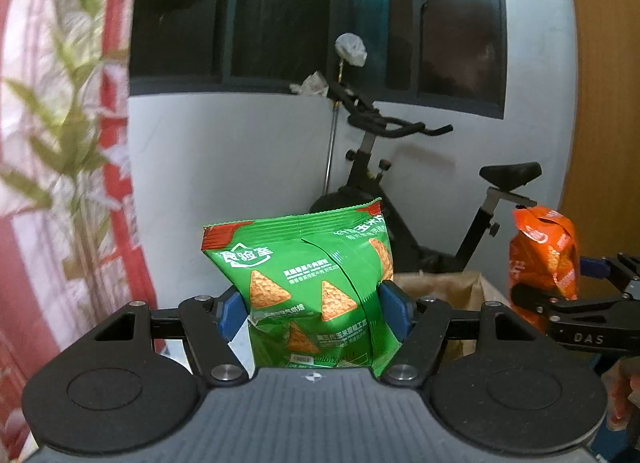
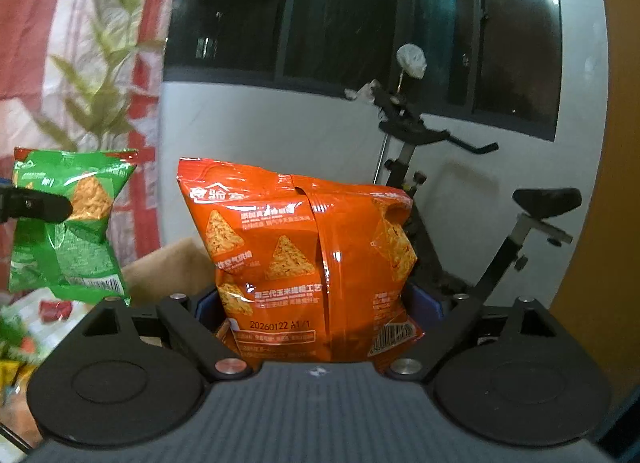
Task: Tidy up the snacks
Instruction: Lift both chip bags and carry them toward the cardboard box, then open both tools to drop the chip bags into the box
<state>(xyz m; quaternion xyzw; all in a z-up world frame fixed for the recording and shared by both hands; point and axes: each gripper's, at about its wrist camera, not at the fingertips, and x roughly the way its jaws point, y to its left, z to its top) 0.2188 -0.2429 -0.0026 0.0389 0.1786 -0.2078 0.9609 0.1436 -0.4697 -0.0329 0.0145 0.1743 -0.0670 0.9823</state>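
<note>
Left gripper (image 1: 314,313): blue pads pinch the glossy green crinkled foil chip bag (image 1: 308,287) at its waist, held upright.
Right gripper (image 2: 320,303): clamped on the shiny orange foil chip bag (image 2: 304,259), puffy, printed with triangular chips.
Brown paper bag (image 1: 448,287): at 3 o'clock, below both bags.
Black exercise bike (image 1: 400,167): behind, at 12 o'clock.

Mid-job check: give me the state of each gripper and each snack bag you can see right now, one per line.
Left gripper: shut on the green bag, blue fingers pinching its sides.
Green bag: sealed, upright, held in the air, squeezed at the middle.
Right gripper: shut on the orange bag.
Orange bag: sealed, upright, held in the air.
</note>
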